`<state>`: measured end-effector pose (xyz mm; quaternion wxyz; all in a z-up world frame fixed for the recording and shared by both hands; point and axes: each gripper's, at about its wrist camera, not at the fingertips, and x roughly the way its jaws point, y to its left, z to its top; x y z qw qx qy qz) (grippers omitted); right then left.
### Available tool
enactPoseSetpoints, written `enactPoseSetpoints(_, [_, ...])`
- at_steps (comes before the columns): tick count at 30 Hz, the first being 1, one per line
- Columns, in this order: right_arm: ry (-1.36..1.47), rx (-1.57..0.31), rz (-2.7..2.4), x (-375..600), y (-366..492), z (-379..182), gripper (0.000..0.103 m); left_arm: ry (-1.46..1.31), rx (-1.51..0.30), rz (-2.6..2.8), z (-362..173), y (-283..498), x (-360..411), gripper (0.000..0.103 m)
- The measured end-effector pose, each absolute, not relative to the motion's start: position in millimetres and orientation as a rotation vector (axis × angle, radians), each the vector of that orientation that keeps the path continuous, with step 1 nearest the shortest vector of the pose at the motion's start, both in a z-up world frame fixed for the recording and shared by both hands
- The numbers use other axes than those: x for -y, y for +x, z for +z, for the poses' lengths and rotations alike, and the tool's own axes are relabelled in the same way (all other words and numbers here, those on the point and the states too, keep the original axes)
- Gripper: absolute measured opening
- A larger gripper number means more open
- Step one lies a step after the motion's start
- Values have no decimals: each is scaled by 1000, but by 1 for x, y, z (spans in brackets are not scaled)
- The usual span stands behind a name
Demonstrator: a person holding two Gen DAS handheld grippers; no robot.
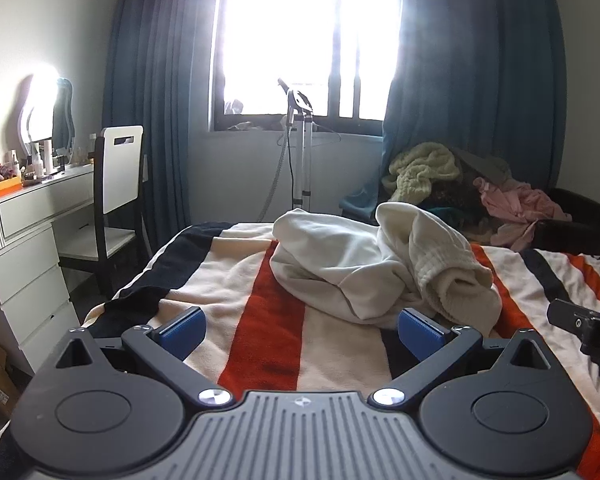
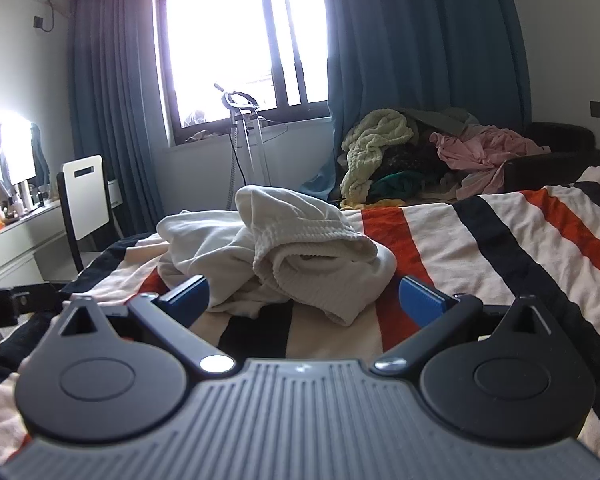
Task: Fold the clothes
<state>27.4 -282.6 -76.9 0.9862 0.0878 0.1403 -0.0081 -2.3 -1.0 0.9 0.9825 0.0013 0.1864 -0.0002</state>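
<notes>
Where bunched, white garment folds hidden.

The bed is spread with a fleecy striped blanket, its bands cream, orange-red and dark navy running lengthwise away from the cameras. A crumpled cream-white sweatshirt lies bunched directly on the blanket near the middle of the bed, one ribbed cuff or hem rolled outward on the side nearest the cameras. Around the garment the blanket is lightly wrinkled, and its near left edge droops over the side of the bed.
</notes>
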Motion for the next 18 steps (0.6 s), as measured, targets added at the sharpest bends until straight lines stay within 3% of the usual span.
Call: enactPoseSetpoints(18, [185,-313,-4,279,23,-82,103,-1,-327,2,9,-29,-2,103])
